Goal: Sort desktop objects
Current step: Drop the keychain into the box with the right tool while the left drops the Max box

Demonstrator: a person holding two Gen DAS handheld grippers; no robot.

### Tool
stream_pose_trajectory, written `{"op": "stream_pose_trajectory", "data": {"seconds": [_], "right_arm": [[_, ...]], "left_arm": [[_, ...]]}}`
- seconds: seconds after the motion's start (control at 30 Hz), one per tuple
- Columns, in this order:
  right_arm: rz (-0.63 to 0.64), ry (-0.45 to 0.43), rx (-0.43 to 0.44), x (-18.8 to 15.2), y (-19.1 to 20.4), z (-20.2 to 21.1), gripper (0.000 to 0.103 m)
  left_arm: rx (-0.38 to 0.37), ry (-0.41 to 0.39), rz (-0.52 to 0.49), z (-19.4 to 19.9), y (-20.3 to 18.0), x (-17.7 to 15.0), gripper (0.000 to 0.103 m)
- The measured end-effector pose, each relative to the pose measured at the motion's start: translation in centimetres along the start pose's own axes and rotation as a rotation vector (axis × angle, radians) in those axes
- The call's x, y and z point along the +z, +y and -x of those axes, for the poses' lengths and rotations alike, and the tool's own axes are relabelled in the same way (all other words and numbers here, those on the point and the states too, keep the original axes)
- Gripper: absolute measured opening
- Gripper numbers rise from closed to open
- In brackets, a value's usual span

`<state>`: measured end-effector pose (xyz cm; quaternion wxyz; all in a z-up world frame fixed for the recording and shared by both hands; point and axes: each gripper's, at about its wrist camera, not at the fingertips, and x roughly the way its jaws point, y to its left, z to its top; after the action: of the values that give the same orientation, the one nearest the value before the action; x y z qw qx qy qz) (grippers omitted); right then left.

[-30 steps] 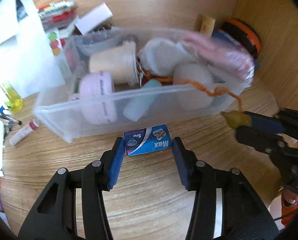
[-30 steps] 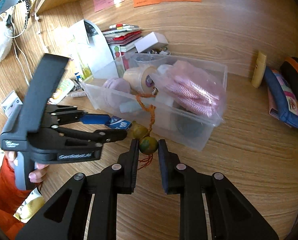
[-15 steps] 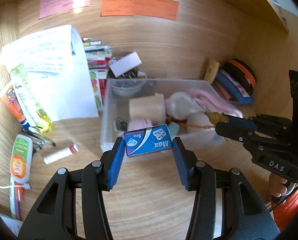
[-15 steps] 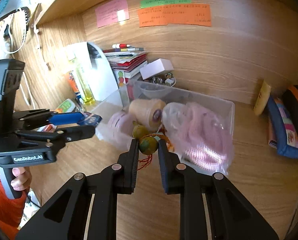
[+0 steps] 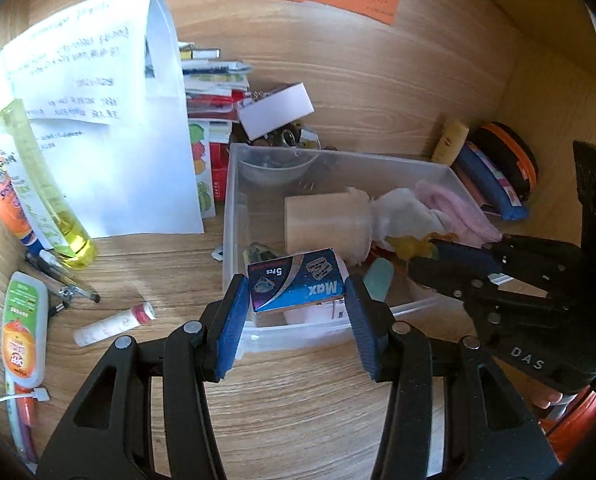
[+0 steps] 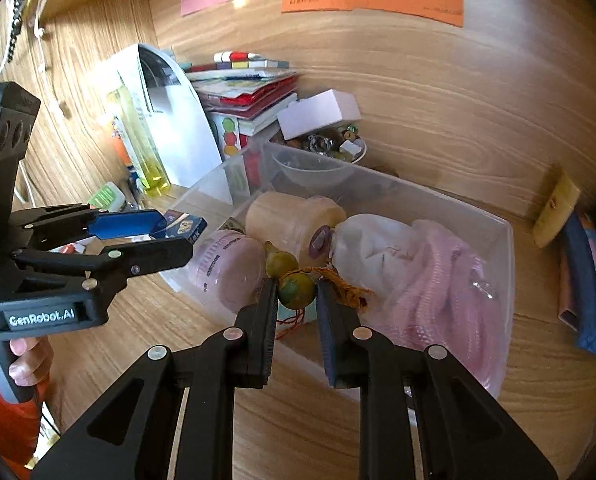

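Now left gripper (image 5: 296,312) clamping blue box (image 5: 296,286) crosswise, long axis left-right, right gripper (image 6: 296,312) pinching gourd charm (image 6: 296,289).

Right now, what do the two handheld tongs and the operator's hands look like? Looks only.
Both tongs are black plastic scissor-style frames with silver pivot rivets and blue pads on the fingers. The left tongs body carries white "GenRobot.AI" lettering in the right wrist view; the right tongs body reads "DAS" in the left wrist view. Bare fingers of the left hand wrap a grey handle, with an orange-red sleeve below. No cables on either.

Two close wrist views down along each claw, both facing the clear bin (image 5: 234,216) (image 6: 505,240).
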<state>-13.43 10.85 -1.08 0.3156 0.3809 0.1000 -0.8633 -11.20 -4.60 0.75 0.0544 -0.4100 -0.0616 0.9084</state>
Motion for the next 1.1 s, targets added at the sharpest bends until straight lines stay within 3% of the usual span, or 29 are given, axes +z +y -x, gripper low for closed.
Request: {"op": "stream_pose_trajectory", "data": {"seconds": [0.2,0.33,0.5,0.87,1.1], "right_arm": [[0.010,0.026,-0.007,0.0,0.2,-0.9,0.018],[0.001,0.030,0.017,0.1,0.2,-0.8,0.026],[-0.030,0.026,0.029,-0.3,0.0,-0.3,0.027],[-0.051,0.001,0.034,-2.1,0.2,2.8,0.028],[-0.027,-0.075,-0.028,-3.2,1.6,6.0,0.049]], "left_arm": [[-0.021,0.007,0.005,-0.2,0.0,-0.1,0.049],[-0.023,0.009,-0.002,0.0,-0.3,-0.2,0.049],[-0.024,0.001,-0.006,0.9,-0.5,-0.5,0.049],[-0.014,-0.031,-0.045,4.0,-1.8,-1.8,0.061],[0.019,-0.082,-0.050,6.1,-2.5,-2.4,0.074]]}}
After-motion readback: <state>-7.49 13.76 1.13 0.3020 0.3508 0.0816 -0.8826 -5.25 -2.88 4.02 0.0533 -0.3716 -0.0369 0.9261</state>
